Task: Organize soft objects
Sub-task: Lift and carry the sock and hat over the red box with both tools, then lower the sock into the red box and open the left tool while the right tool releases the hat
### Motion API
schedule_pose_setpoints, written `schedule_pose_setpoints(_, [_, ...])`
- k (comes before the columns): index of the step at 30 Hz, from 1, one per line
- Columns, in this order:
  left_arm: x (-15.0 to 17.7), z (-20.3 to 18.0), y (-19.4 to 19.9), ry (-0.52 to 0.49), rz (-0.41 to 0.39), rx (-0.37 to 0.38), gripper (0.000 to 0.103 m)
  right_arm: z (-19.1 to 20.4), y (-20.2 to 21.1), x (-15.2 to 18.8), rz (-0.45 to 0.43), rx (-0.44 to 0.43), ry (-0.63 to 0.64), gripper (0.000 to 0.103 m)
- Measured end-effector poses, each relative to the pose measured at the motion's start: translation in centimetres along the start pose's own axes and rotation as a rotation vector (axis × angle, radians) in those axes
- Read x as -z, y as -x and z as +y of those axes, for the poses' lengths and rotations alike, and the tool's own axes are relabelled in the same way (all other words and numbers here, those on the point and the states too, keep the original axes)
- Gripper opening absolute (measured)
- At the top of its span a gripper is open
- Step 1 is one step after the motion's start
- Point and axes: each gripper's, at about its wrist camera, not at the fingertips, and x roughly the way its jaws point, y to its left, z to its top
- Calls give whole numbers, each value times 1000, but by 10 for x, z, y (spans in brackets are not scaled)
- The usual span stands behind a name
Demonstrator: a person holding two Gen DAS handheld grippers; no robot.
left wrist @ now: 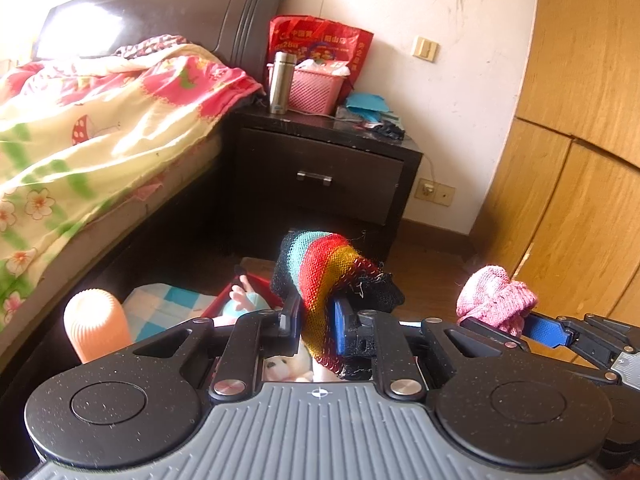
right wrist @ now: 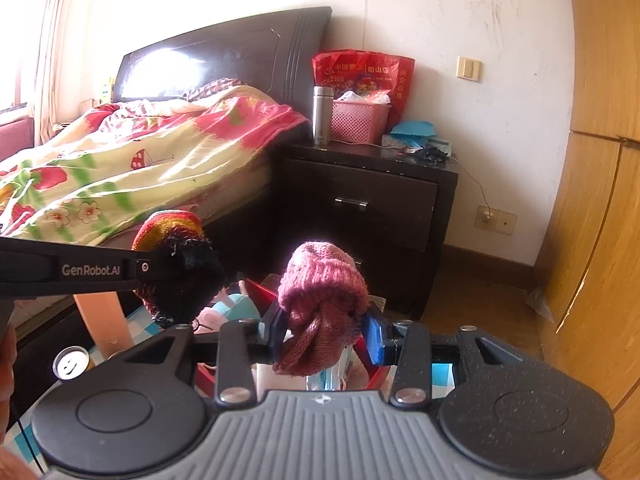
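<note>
L tool [left wrist: 316,320] pinches striped knit [left wrist: 320,272], long axis hanging down.

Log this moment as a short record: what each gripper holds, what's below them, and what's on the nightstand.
left gripper: shut on rainbow striped knit piece
right gripper: shut on pink knit piece
below grippers: red bin with soft toys
nightstand: steel flask, pink basket, red bag behind
bed: floral quilt, rumpled
</note>
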Motion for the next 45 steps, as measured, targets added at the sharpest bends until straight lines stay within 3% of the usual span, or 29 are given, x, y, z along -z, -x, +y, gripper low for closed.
schedule_pose_setpoints(10, [-3,9,-62,10,52,-49,15,-11,-67,-7,37,10,-38,18])
schedule_pose_setpoints(18, [12,16,-118,-23,127,-92,19,-22,-134,17,129,2,-95,18])
schedule_pose_setpoints(25, [21,23,-140,-27,158,-131,27,-32,-168,34,184,-6,-144,24])
schedule_pose_setpoints(35, [12,14,-103,-42,113,-137,48,-46,-142,22,132,0,-209,32])
schedule_pose_setpoints(39, [10,6,-73,-62,81,-140,51,-47,-116,11,100,-27,-246,32])
schedule_pose_setpoints(45, [14,0,-30,-74,31,-141,54,-35,-63,-5,16,-25,-197,33])
